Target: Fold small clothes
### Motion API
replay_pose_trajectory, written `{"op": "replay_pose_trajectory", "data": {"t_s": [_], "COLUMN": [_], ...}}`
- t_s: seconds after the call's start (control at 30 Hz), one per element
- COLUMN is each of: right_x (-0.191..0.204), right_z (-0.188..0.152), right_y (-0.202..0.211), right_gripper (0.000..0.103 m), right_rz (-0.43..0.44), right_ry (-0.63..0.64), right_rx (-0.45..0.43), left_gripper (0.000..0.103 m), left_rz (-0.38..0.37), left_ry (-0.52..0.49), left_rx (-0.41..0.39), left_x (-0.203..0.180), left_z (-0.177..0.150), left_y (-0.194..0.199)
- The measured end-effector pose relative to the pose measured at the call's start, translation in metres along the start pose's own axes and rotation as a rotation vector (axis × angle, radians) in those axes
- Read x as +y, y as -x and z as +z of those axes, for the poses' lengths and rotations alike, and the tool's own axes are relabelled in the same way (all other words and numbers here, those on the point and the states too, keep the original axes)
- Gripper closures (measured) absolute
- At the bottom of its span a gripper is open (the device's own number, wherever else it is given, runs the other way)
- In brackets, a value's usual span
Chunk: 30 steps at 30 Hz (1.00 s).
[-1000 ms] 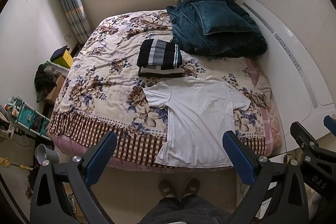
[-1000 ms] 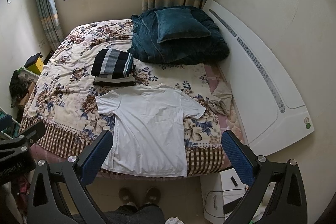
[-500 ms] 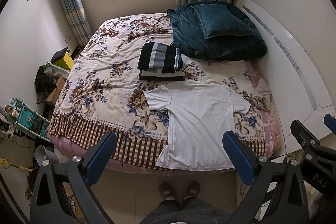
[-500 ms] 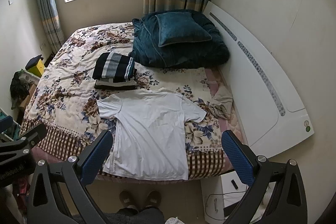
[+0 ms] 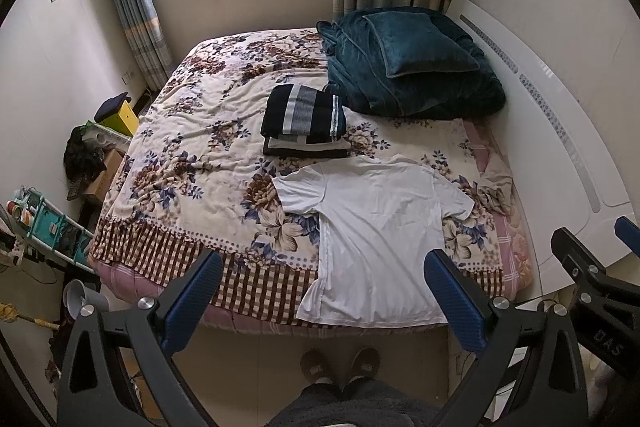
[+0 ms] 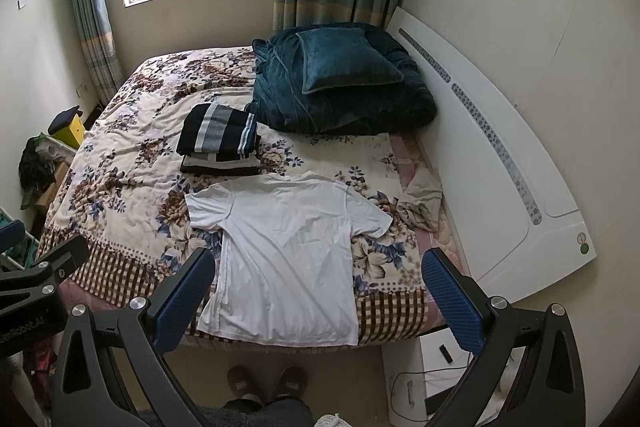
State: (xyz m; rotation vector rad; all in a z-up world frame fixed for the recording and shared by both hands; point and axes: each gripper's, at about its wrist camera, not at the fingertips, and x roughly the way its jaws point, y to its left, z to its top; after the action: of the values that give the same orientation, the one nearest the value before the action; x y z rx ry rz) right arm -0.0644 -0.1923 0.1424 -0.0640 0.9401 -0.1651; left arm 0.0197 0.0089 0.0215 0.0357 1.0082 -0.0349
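We hold both grippers, left (image 5: 322, 287) and right (image 6: 318, 283), jaws spread wide, above the white t-shirt (image 5: 376, 231) lying flat on the bed (image 5: 192, 163).

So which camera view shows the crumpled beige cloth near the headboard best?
The right wrist view: the crumpled beige cloth lies there whole and larger beside the white T-shirt. In the left wrist view it appears smaller, nearer the edge.
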Motion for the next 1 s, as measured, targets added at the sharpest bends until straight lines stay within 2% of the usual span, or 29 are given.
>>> {"op": "replay_pose_trajectory", "data": {"t_s": [0.73, 0.83, 1.0], "right_x": [0.004, 0.003, -0.019], "right_z": [0.006, 0.015, 0.016], "right_y": [0.002, -0.015, -0.080], "right_gripper": [0.000, 0.000, 0.000], "right_rz": [-0.003, -0.007, -0.037], "right_ry": [-0.001, -0.033, -0.148], "right_rx": [-0.002, 0.024, 0.088], "left_gripper": [0.000, 0.000, 0.000], "left_rz": [-0.011, 0.008, 0.030], "left_ry": [0.000, -0.003, -0.026], "left_rx": [-0.005, -0.022, -0.021], "left_x": [-0.002, -0.004, -0.013], "left_z": [0.001, 0.006, 0.029], "left_y": [-0.002, -0.009, -0.069]}}
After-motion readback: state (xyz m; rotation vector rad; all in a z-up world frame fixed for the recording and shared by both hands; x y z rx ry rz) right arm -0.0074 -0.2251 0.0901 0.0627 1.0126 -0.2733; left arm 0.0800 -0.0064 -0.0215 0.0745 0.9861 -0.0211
